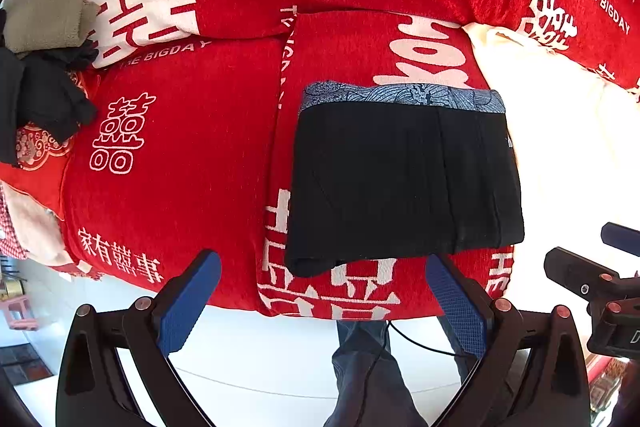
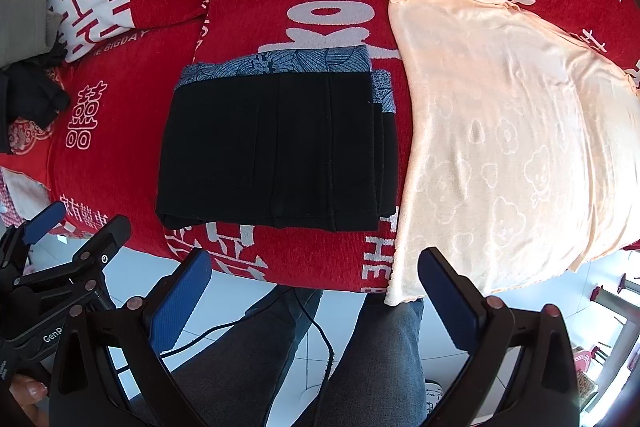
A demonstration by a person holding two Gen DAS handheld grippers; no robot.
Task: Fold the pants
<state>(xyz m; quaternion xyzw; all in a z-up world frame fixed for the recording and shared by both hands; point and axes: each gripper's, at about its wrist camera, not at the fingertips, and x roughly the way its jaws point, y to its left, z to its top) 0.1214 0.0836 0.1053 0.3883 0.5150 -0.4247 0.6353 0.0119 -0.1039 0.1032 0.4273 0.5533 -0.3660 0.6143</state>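
The black pants (image 1: 404,183) lie folded into a neat rectangle on the red bed cover (image 1: 192,155), their blue patterned waistband (image 1: 400,95) at the far edge. They also show in the right wrist view (image 2: 272,147). My left gripper (image 1: 324,303) is open and empty, held back from the bed's front edge, just short of the pants. My right gripper (image 2: 314,297) is open and empty, also off the front edge, below the pants. The right gripper shows at the right in the left wrist view (image 1: 600,267), and the left gripper at the left in the right wrist view (image 2: 68,239).
A cream towel (image 2: 500,131) lies right of the pants. A grey-green folded cloth (image 1: 44,11) and a dark crumpled garment (image 1: 44,99) sit far left. The person's legs (image 2: 320,355), a black cable (image 2: 316,327) and white floor tiles are below the bed edge.
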